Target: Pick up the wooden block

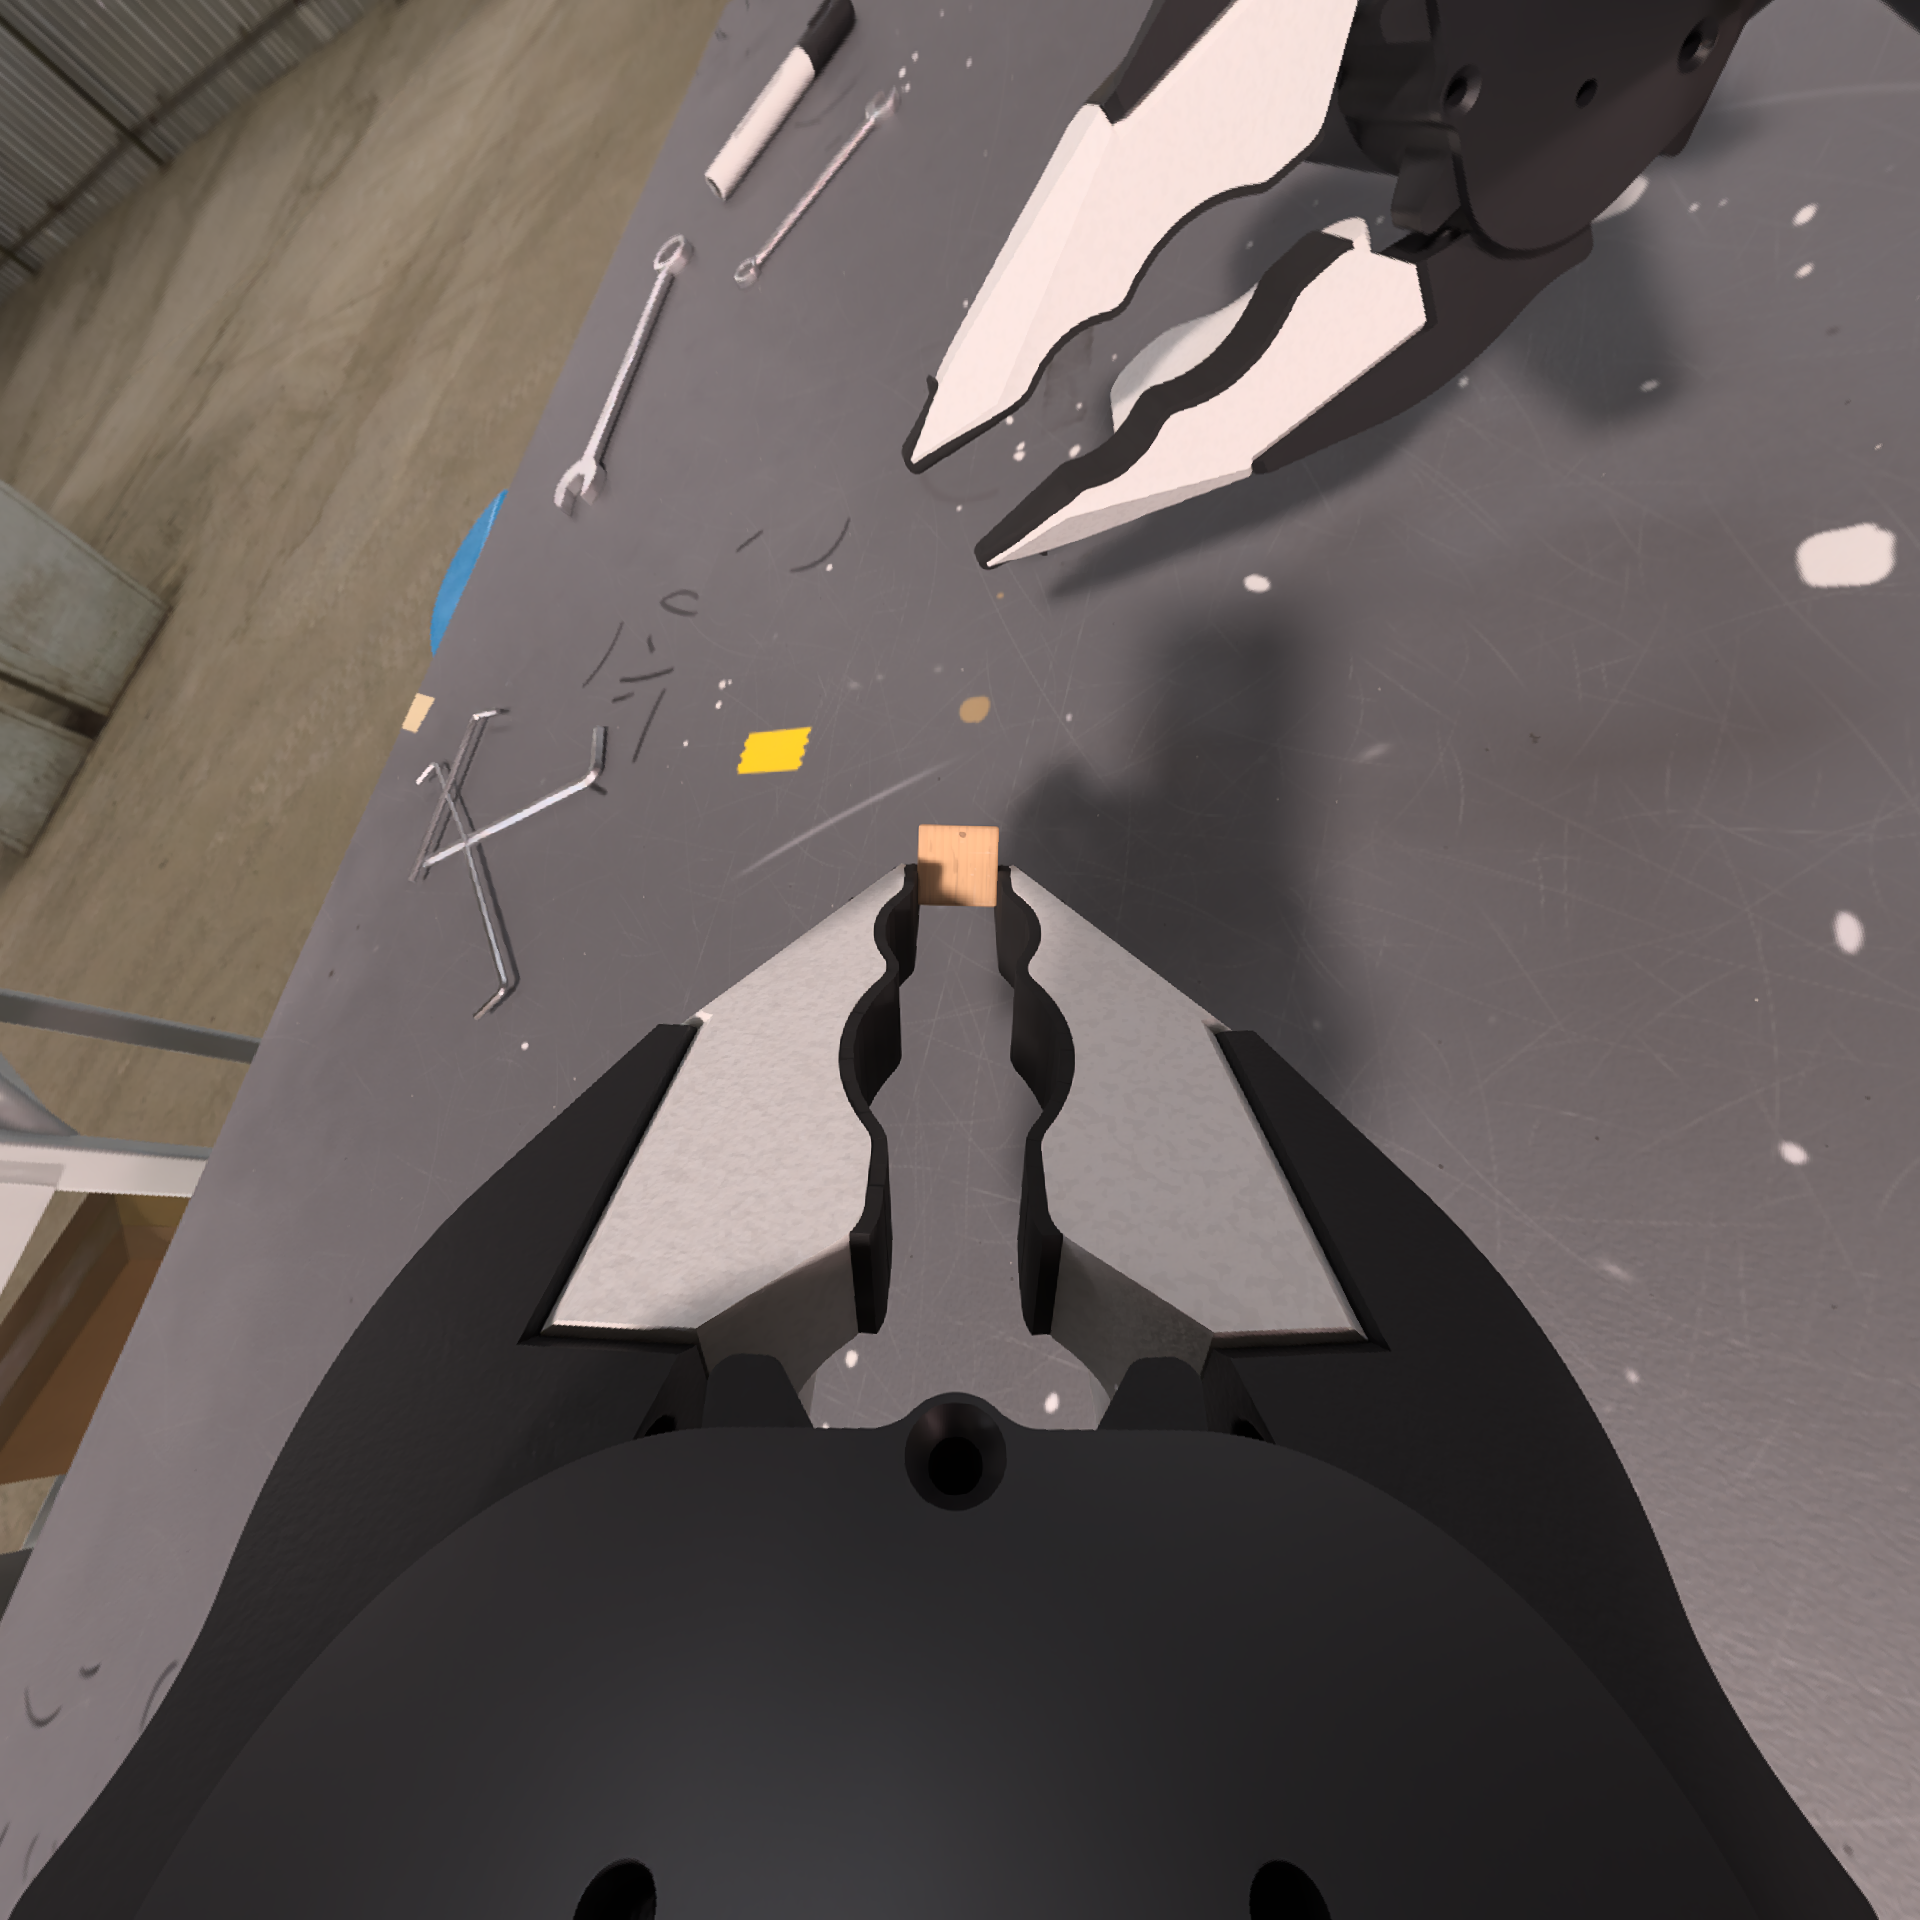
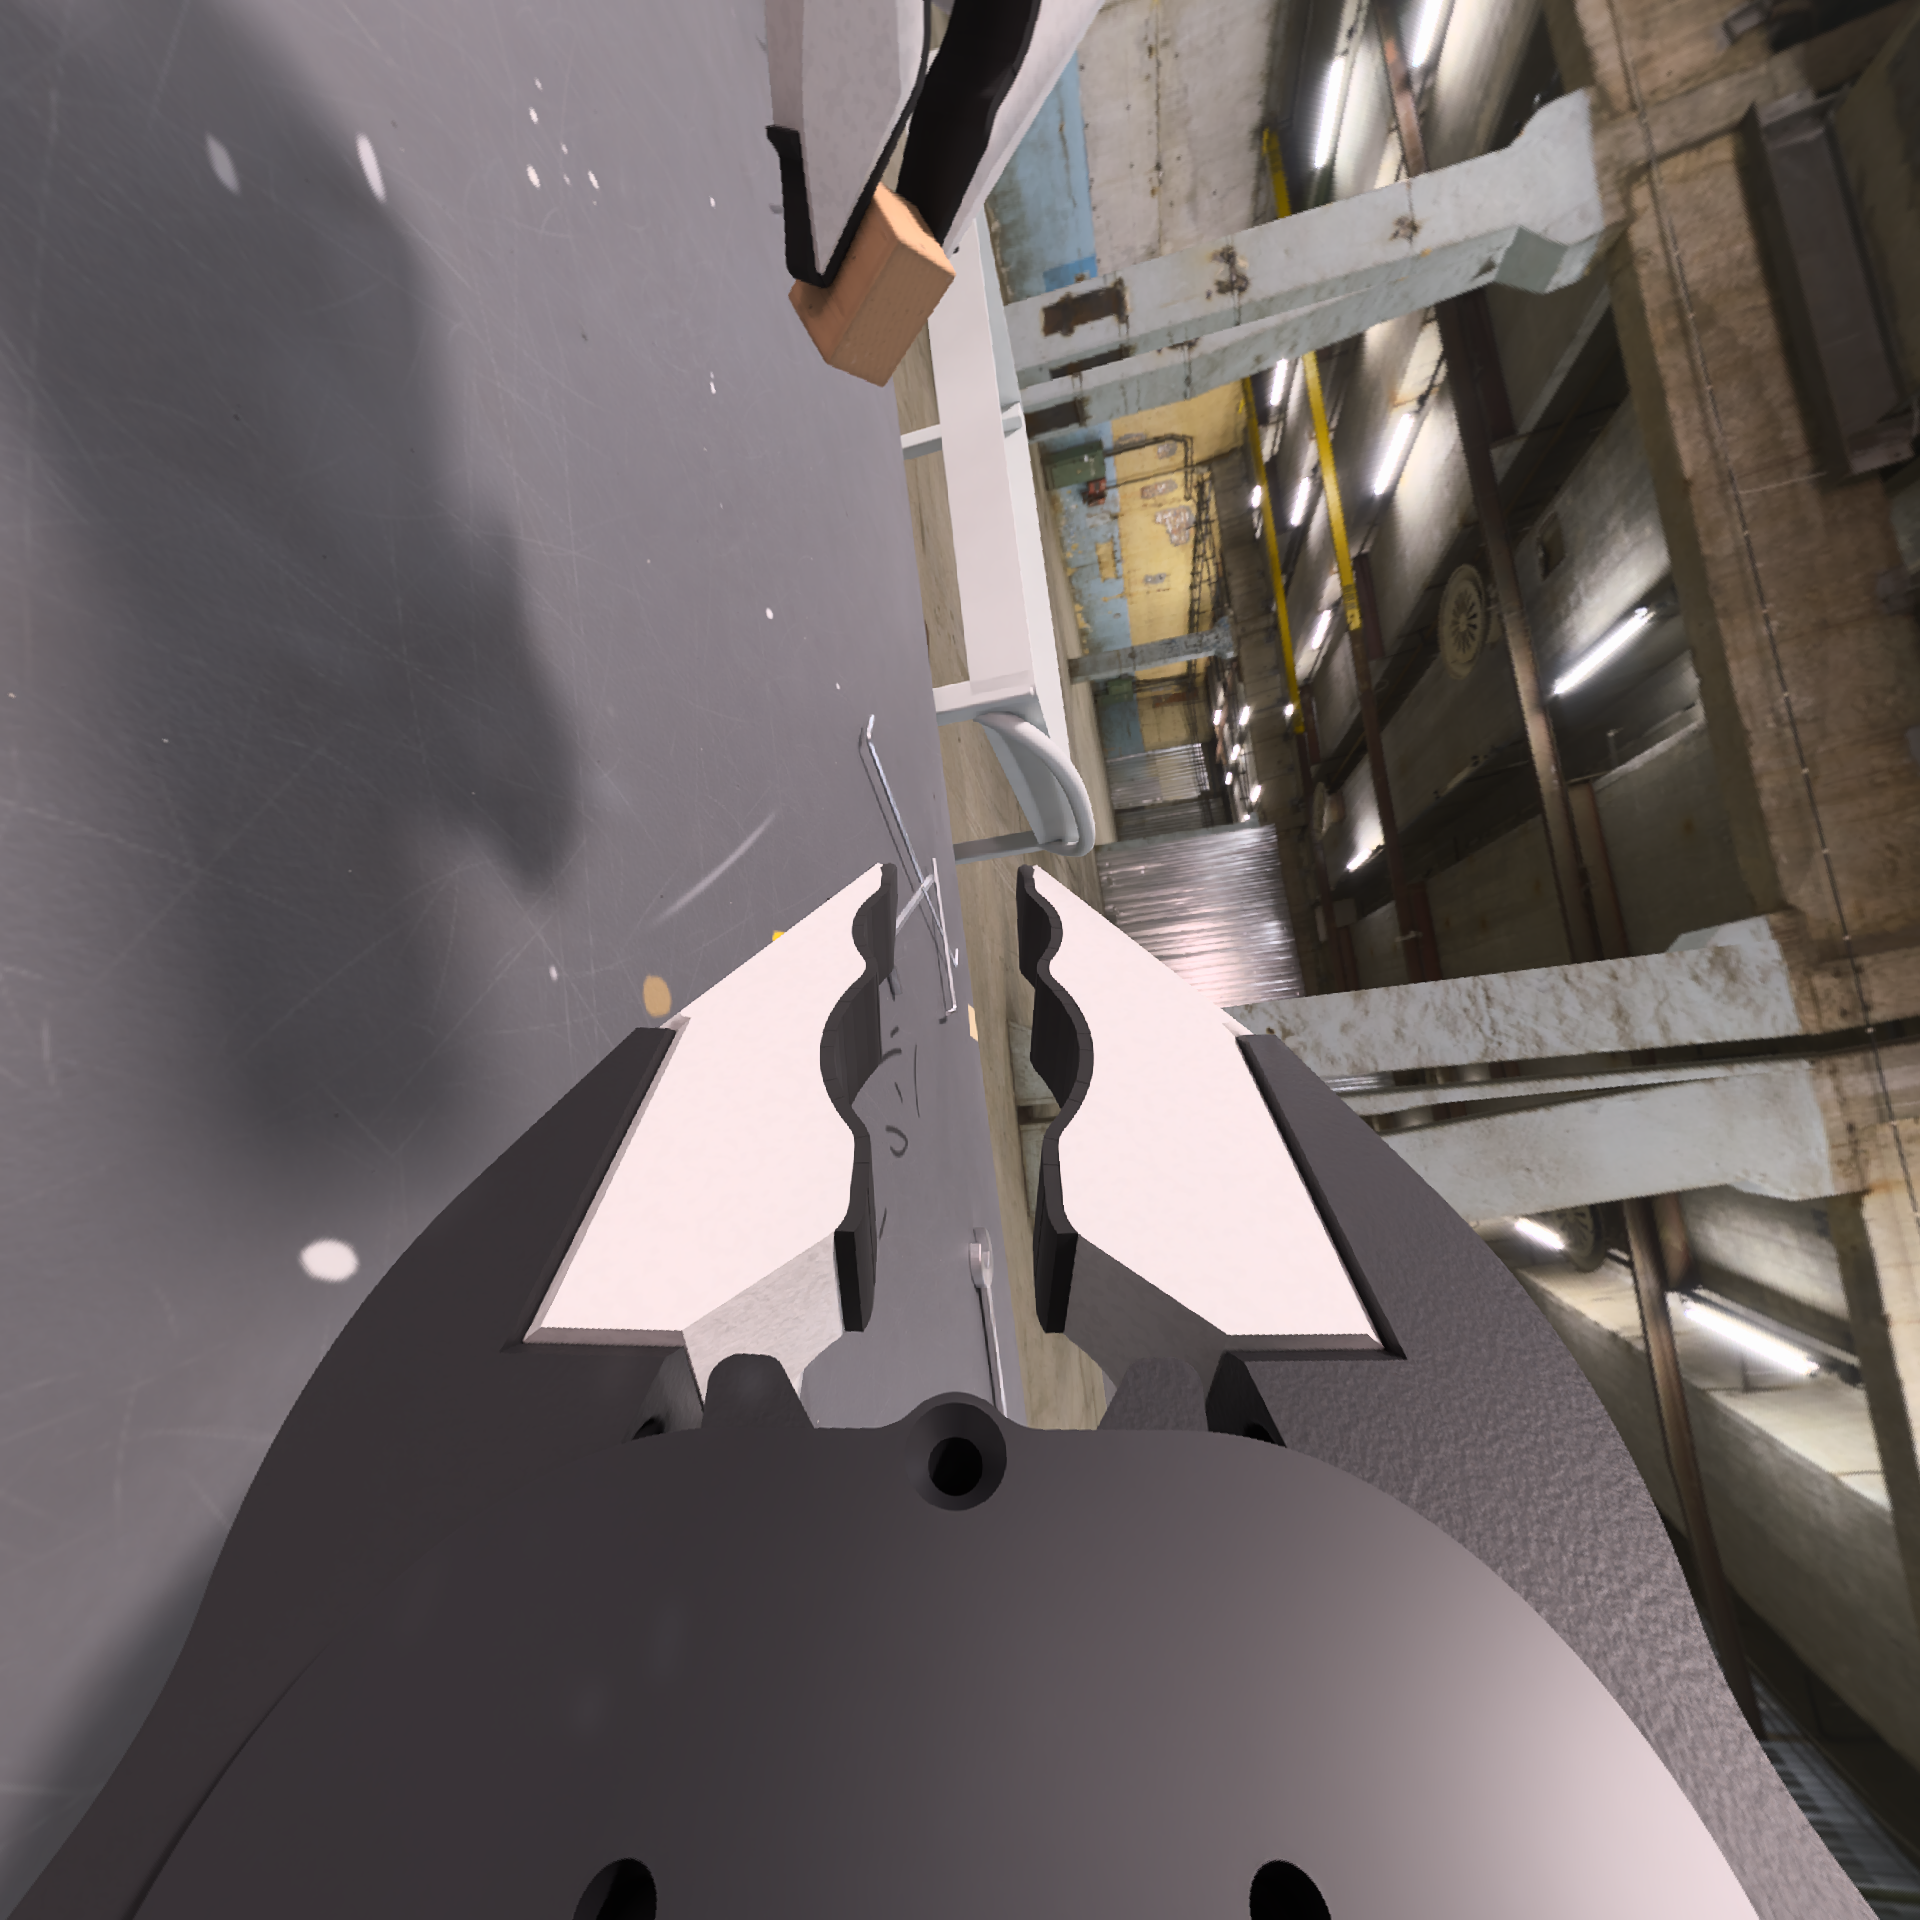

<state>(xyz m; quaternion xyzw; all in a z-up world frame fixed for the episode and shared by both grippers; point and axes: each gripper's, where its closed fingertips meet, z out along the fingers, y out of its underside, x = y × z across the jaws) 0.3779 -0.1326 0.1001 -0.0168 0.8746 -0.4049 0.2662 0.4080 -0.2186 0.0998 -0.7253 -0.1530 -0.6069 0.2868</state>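
Grey table (image 1: 1455, 935) under both grippers. Right gripper (image 2: 951, 883) spread, empty, off to the side. Left gripper (image 1: 958, 881) pinches the wooden block (image 1: 957, 864) right at its fingertips (image 1: 906, 883); block pokes forward past them, seemingly clear of the table.

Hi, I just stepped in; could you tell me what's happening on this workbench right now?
The left hand-held gripper is shut on the small wooden block, pinching it between its fingertips. From the right wrist view the block looks lifted clear of the grey workbench. The right hand-held gripper hangs nearby, open and empty. Wrenches, hex keys and a marker lie untouched along the bench's edge.
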